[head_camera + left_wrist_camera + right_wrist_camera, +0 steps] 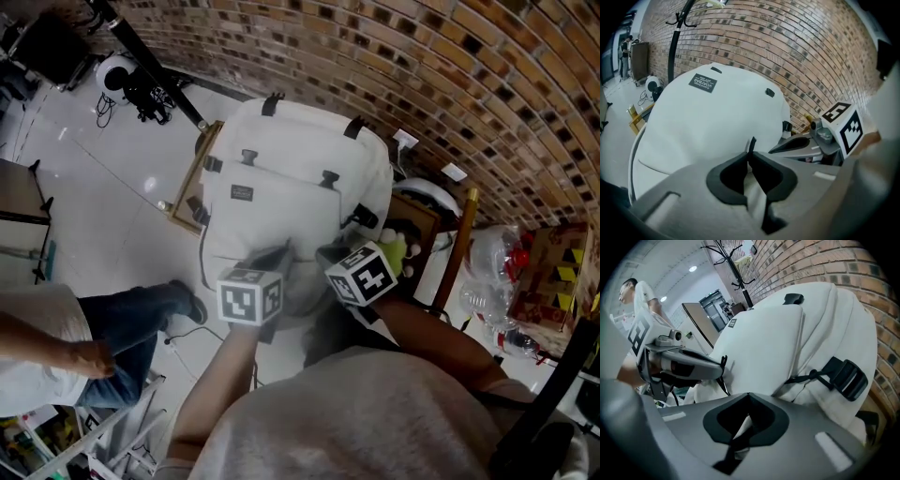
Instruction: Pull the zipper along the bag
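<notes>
A white backpack (281, 187) stands upright in front of a brick wall. My two grippers meet at its lower front. The left gripper (750, 153) is shut on a thin black zipper pull (752, 143) that sticks up between its pads, against the white bag (708, 122). In the right gripper view this left gripper (719, 369) shows at the left, with the pull (724, 362) at its tip. The right gripper (749, 397) is shut on a fold of white bag fabric with a black strap, below the bag's side buckle (848, 378). From the head view, both grippers' tips (281, 255) (328, 255) lie blurred against the bag.
A wooden frame (187, 183) leans beside the bag's left. A person in jeans (131, 319) sits at the lower left. A wooden chair (455, 253) and plastic bags (492, 272) crowd the right. A black coat stand (677, 37) rises by the brick wall (422, 56).
</notes>
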A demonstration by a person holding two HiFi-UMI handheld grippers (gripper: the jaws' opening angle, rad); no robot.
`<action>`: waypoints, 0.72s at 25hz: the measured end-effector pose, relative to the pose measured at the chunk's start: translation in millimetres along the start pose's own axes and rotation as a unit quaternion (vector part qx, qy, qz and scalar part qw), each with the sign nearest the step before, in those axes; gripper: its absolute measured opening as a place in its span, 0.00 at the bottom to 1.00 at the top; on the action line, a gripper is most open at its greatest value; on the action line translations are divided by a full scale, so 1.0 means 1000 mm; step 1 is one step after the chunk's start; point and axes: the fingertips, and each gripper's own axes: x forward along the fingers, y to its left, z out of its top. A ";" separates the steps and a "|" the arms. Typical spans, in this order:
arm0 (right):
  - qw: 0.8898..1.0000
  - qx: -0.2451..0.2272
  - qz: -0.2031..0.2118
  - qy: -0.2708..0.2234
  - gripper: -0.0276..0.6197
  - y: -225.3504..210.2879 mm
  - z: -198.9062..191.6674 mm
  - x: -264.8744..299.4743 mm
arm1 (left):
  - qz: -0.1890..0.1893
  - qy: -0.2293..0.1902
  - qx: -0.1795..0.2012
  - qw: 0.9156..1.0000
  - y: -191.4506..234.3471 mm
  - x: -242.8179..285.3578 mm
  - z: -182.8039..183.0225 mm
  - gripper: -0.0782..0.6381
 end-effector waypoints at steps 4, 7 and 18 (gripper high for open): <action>1.000 0.000 -0.002 0.000 0.04 -0.001 0.000 0.000 | 0.004 -0.002 -0.007 1.000 0.007 -0.005 0.000 0.16; 1.000 -0.001 -0.004 0.001 0.04 0.000 0.000 0.000 | 0.009 -0.007 -0.013 1.000 0.014 -0.010 -0.001 0.16; 1.000 -0.002 -0.011 0.002 0.04 -0.002 -0.001 0.001 | 0.047 -0.030 -0.037 0.998 0.055 -0.038 0.001 0.16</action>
